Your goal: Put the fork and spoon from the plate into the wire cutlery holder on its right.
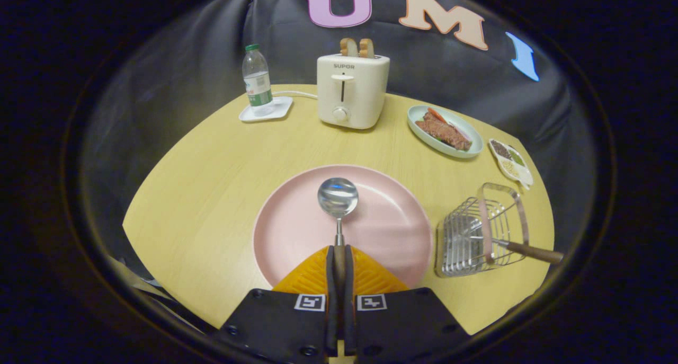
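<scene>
My gripper (339, 255) is shut on the handle of the spoon (338, 197), both orange fingers (310, 276) pressed against it. The spoon's shiny bowl points forward over the middle of the pink plate (394, 231), which lies just ahead of the fingers. To the plate's right stands the wire cutlery holder (476, 231). The fork (522, 249) rests in it, its wooden handle sticking out to the right. Whether the spoon is lifted off the plate or still touches it, I cannot tell.
On the round wooden table (201, 189) beyond the plate stand a white toaster (352, 88) with bread, a water bottle (257, 78) on a white coaster, a green dish of food (445, 131) and a small condiment tray (511, 161).
</scene>
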The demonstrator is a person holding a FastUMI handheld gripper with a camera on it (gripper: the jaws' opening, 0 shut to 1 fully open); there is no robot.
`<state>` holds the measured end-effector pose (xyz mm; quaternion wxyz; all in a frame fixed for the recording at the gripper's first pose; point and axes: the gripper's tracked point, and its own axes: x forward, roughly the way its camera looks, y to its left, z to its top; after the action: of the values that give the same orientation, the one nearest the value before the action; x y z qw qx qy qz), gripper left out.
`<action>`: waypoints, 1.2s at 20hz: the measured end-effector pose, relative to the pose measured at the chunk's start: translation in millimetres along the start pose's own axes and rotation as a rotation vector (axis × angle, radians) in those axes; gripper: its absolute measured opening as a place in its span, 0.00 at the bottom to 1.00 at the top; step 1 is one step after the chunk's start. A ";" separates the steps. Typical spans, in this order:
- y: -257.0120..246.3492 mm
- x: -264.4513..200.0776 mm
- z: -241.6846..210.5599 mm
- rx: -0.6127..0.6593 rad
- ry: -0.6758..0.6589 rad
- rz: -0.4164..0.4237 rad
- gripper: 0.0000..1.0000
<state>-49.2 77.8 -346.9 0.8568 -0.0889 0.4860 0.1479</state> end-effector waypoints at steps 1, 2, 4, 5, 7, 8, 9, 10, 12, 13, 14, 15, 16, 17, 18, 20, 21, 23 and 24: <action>-5.1 -5.4 1.9 -0.014 0.009 0.004 0.08; -11.5 -11.0 6.0 -0.027 0.009 0.002 0.08; -25.3 -23.0 14.2 -0.048 0.014 0.005 0.08; -33.1 -27.6 18.0 -0.052 0.015 0.003 0.08; -48.3 -36.2 21.4 -0.062 0.035 0.011 0.08; -55.6 -41.2 22.9 -0.072 0.045 0.017 0.08; -62.1 -46.7 24.4 -0.084 0.058 0.026 0.08; -69.1 -51.5 26.0 -0.101 0.067 0.035 0.08; -86.9 -60.8 29.3 -0.146 0.088 0.038 0.08; -96.3 -64.8 29.4 -0.172 0.099 0.037 0.08; -105.3 -68.9 30.6 -0.194 0.109 0.033 0.08; -114.9 -72.0 32.0 -0.213 0.117 0.027 0.08; -124.0 -75.6 32.4 -0.227 0.129 0.020 0.08; -132.6 -78.7 30.7 -0.242 0.148 0.014 0.08; -141.1 -82.1 28.5 -0.262 0.167 0.009 0.08; -159.3 -86.0 23.3 -0.301 0.206 -0.006 0.08; -166.4 -86.6 20.0 -0.314 0.221 -0.012 0.08; -172.9 -86.0 15.7 -0.322 0.253 -0.010 0.08; -174.2 -86.3 13.4 -0.325 0.270 -0.003 0.08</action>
<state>-21.0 -96.4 -264.4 0.7584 -0.2456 0.5662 0.2097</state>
